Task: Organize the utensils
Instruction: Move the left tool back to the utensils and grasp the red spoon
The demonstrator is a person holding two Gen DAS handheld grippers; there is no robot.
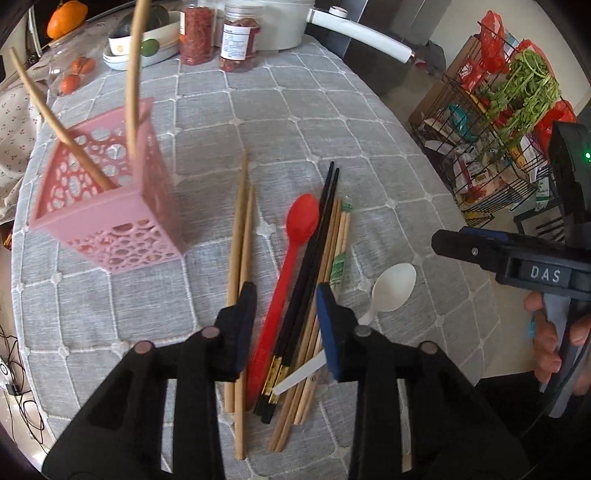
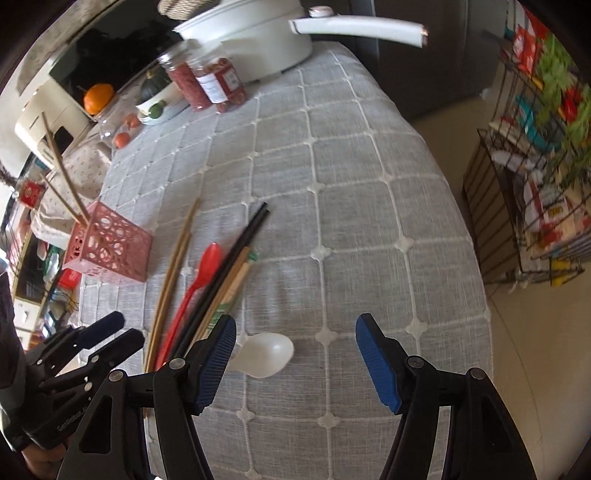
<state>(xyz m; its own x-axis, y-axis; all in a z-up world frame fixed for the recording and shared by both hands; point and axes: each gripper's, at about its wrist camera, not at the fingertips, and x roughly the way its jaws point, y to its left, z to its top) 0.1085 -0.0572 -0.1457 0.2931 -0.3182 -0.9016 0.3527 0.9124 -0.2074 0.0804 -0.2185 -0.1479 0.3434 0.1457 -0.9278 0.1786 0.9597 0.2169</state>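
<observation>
A pink perforated holder [image 1: 110, 206] stands at the left of the table with two wooden chopsticks [image 1: 133, 74] in it; it also shows in the right wrist view [image 2: 110, 247]. Loose utensils lie in a row: wooden chopsticks [image 1: 240, 236], a red spoon [image 1: 295, 236], black chopsticks [image 1: 317, 236], wrapped bamboo chopsticks [image 1: 341, 243] and a white spoon [image 1: 391, 291]. My left gripper [image 1: 286, 302] is open, just above the red spoon and black chopsticks. My right gripper [image 2: 295, 332] is open beside the white spoon [image 2: 266, 354].
The table has a grey quilted cloth [image 1: 295, 122]. At the back stand two jars [image 1: 218, 33], a white pot with a long handle [image 2: 258, 40] and a bowl of produce [image 1: 147, 40]. A wire rack with groceries [image 1: 498, 122] stands off the right edge.
</observation>
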